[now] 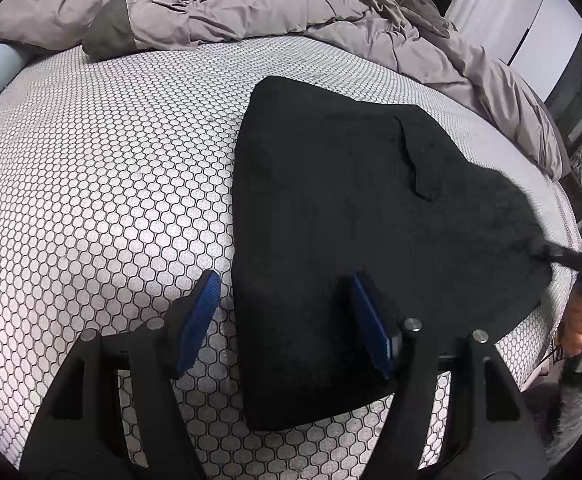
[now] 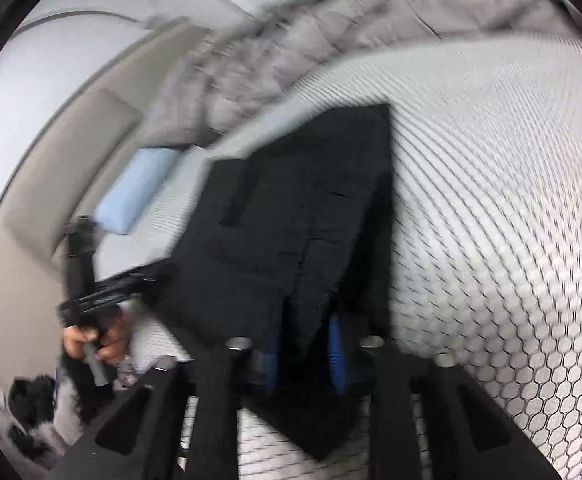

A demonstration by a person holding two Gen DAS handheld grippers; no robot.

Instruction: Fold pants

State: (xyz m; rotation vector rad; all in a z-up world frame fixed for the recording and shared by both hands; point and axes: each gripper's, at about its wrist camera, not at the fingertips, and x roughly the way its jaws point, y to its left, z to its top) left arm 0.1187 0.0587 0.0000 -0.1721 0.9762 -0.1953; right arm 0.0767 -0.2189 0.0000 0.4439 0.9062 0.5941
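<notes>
My left tongs (image 1: 283, 320) gape, straddling the pants' (image 1: 351, 208) near edge; my right tongs (image 2: 303, 354) pinch a fold at their six o'clock; pants lie compact on the mattress (image 1: 111, 168), seemingly nearly folded; duvet (image 1: 231, 4) bunches at twelve.

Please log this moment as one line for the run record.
task: fold pants | left tongs: open, over pants edge | right tongs: gripping pants fold | surface: mattress | right view: blurred
</notes>
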